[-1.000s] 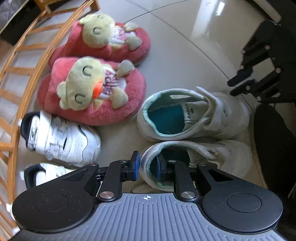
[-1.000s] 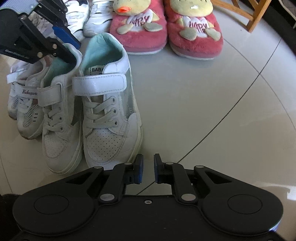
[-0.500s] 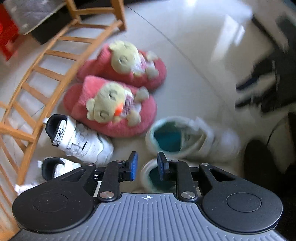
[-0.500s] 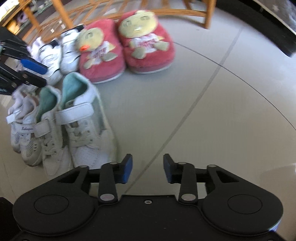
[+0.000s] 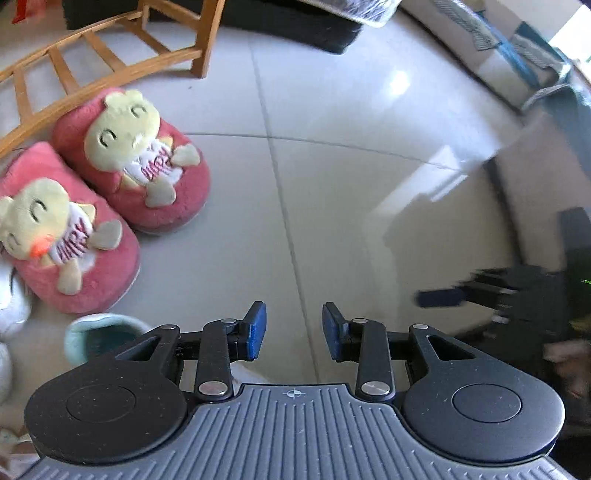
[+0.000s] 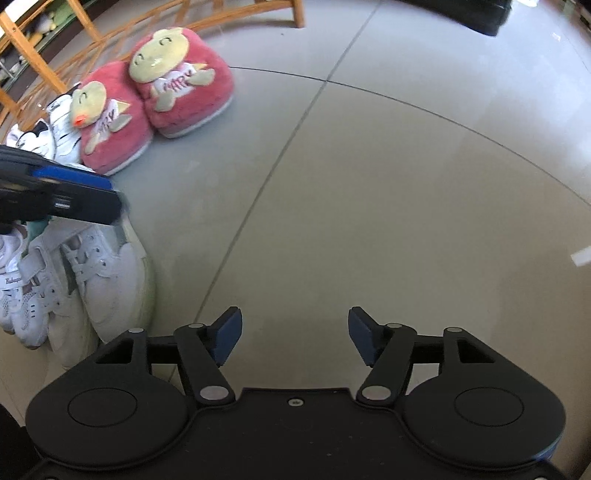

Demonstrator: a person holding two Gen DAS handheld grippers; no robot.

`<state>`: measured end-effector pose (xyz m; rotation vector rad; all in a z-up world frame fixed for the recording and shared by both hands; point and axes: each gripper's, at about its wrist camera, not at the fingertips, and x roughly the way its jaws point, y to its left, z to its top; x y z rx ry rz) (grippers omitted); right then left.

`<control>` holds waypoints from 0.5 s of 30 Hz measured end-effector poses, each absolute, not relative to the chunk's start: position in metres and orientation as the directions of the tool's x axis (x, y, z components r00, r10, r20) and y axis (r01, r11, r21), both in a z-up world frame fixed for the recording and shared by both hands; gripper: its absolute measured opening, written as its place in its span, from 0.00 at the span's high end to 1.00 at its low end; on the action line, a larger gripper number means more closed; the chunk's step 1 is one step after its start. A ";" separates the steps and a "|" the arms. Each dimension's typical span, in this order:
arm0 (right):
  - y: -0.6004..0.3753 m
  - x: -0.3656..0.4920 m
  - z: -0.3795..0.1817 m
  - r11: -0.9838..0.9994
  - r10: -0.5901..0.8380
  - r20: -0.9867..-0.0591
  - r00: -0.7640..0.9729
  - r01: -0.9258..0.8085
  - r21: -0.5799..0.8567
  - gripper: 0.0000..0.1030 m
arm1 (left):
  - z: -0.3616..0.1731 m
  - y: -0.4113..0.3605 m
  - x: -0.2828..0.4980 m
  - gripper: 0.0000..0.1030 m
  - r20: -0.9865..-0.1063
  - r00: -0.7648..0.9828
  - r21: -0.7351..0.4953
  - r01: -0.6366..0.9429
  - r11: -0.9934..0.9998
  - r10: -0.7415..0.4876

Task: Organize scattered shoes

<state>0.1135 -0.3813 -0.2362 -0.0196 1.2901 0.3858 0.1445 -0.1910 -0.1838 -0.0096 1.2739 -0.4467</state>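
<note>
Two pink plush slippers with yellow bear faces (image 5: pixel 144 166) (image 6: pixel 183 83) lie side by side on the floor by a wooden rack. A pair of white sneakers with teal lining (image 6: pixel 107 284) stands next to them; only one teal heel (image 5: pixel 99 332) shows in the left wrist view. Smaller white shoes (image 6: pixel 55 122) sit behind. My left gripper (image 5: pixel 293 332) is open and empty over bare floor; it also shows in the right wrist view (image 6: pixel 59 195). My right gripper (image 6: pixel 295 334) is wide open and empty above the tiles.
A curved wooden rack (image 5: pixel 110 62) runs behind the shoes. A dark mat (image 5: pixel 295 26) and bundled things (image 5: pixel 517 55) lie at the far edge. Grey floor tiles (image 6: pixel 388 184) stretch to the right of the shoes.
Both grippers have opened and pulled back from the white sneakers. The left gripper let go of the sneaker's heel and swung right. The sneakers now stand in the row.
</note>
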 end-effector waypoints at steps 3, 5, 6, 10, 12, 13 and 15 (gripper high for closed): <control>-0.386 0.109 -0.238 0.935 0.270 -0.937 0.222 -0.294 0.200 0.33 | -0.203 -0.196 0.142 0.68 -0.930 0.191 -0.253 0.287 0.924 -0.314; -0.388 0.108 -0.240 0.936 0.266 -0.938 0.222 -0.293 0.196 0.33 | -0.213 -0.195 0.140 0.74 -0.942 0.173 -0.235 0.272 0.933 -0.288; -0.389 0.107 -0.242 0.937 0.263 -0.939 0.221 -0.292 0.194 0.33 | -0.215 -0.195 0.138 0.76 -0.946 0.174 -0.216 0.282 0.935 -0.272; -0.395 0.108 -0.244 0.942 0.259 -0.940 0.224 -0.275 0.194 0.32 | -0.220 -0.202 0.137 0.78 -0.964 0.155 -0.156 0.333 0.930 -0.217; -0.397 0.110 -0.245 0.945 0.255 -0.941 0.224 -0.263 0.194 0.32 | -0.224 -0.203 0.138 0.78 -0.961 0.141 -0.187 0.304 0.934 -0.239; -0.398 0.111 -0.246 0.946 0.254 -0.941 0.224 -0.260 0.193 0.31 | -0.226 -0.203 0.139 0.78 -0.958 0.134 -0.208 0.283 0.936 -0.254; -0.399 0.111 -0.245 0.947 0.251 -0.942 0.225 -0.260 0.190 0.31 | -0.232 -0.204 0.138 0.78 -0.955 0.123 -0.231 0.253 0.939 -0.269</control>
